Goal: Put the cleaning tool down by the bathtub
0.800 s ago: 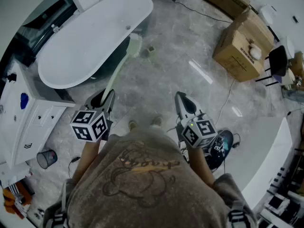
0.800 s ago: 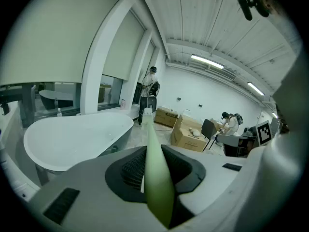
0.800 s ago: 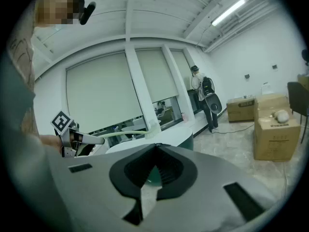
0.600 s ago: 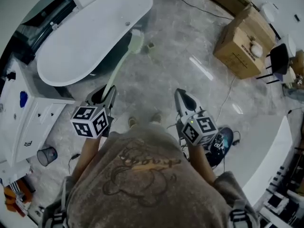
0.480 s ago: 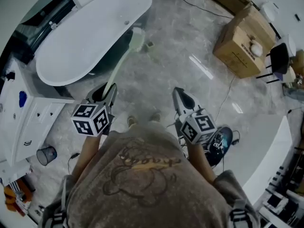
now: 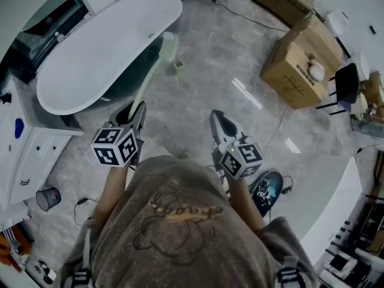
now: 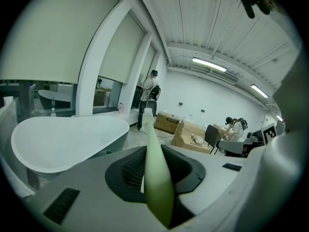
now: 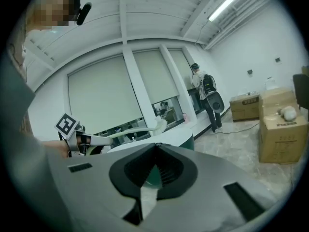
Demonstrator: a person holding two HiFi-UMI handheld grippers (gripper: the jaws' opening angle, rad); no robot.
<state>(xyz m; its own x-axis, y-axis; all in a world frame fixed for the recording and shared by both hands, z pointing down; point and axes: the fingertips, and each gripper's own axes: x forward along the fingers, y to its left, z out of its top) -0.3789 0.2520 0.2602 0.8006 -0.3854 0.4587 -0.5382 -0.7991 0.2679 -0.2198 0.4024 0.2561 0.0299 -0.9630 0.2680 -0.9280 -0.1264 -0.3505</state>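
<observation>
The cleaning tool (image 6: 151, 69) is a pale green long-handled brush, and its handle (image 7: 155, 170) lies between the jaws of my left gripper (image 6: 135, 110), which is shut on it. The brush head (image 6: 168, 45) hangs beside the rim of the white bathtub (image 6: 102, 44), above the floor. In the left gripper view the handle runs forward from the left gripper (image 7: 150, 151) toward the tub (image 7: 63, 139). My right gripper (image 6: 217, 120) is held out to the right, shut and empty; in its own view the right gripper (image 8: 154, 148) looks across at the brush (image 8: 137, 130).
Cardboard boxes (image 6: 295, 62) stand at the right with a black chair (image 6: 347, 84) beyond them. A white cabinet (image 6: 24, 155) and a small bin (image 6: 47, 198) are at the left. A small block (image 6: 178, 68) lies on the floor near the tub. A person (image 7: 150, 94) stands far off.
The person has stepped toward the tub, so the feet have dropped out of the head view. The brush stays held and its head has come closer to the tub's rim.
</observation>
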